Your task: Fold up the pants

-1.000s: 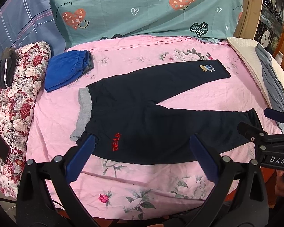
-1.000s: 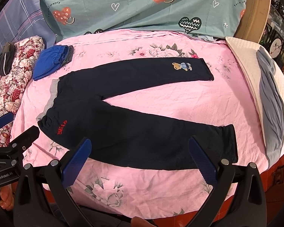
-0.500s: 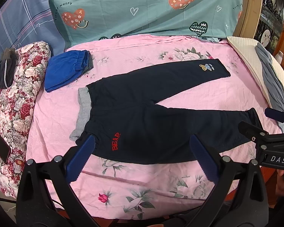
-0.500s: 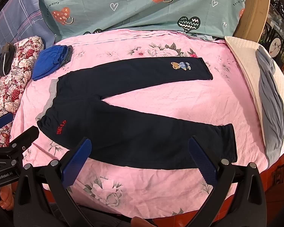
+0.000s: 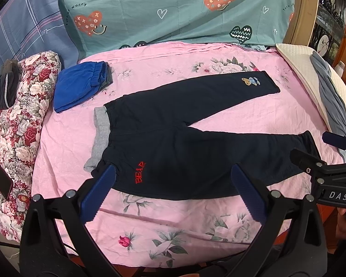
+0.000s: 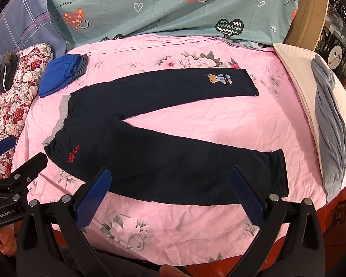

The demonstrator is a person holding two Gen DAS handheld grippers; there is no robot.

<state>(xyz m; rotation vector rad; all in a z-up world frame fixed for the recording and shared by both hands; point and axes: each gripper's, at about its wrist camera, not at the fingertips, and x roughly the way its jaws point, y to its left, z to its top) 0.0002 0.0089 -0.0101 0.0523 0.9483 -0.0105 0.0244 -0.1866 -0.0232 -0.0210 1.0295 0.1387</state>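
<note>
Both claws hang spread wide and empty above the near edge of the bed: the left gripper (image 5: 173, 194) frames the waist end of the pants (image 5: 196, 143), its blue pads (image 5: 99, 194) apart over the red "BEAR" stitching (image 5: 140, 172), while the right gripper (image 6: 173, 196) frames the lower leg nearer the cuff (image 6: 276, 173), neither one touching cloth. Taking the pants as the landmark, they lie flat and unfolded on the pink floral sheet (image 5: 173, 226), waist to the left with a grey waistband lining (image 5: 100, 136) showing, legs splayed in a V to the right; the far leg carries a small bear patch (image 6: 219, 78) close to its hem. Just beyond the waist, up and to the left, rests a folded blue garment (image 5: 78, 87) with something grey under it. Farther left of the pants a red-flowered quilt (image 5: 18, 127) bears a dark phone (image 5: 2, 181) and a dark folded item (image 5: 4, 85). Right of the leg ends sits a cream pillow (image 6: 297, 69) with a grey-blue cloth (image 6: 329, 120) draped over it. Behind the pants, along the head of the bed, leans a teal pillowcase with hearts (image 5: 173, 11).
</note>
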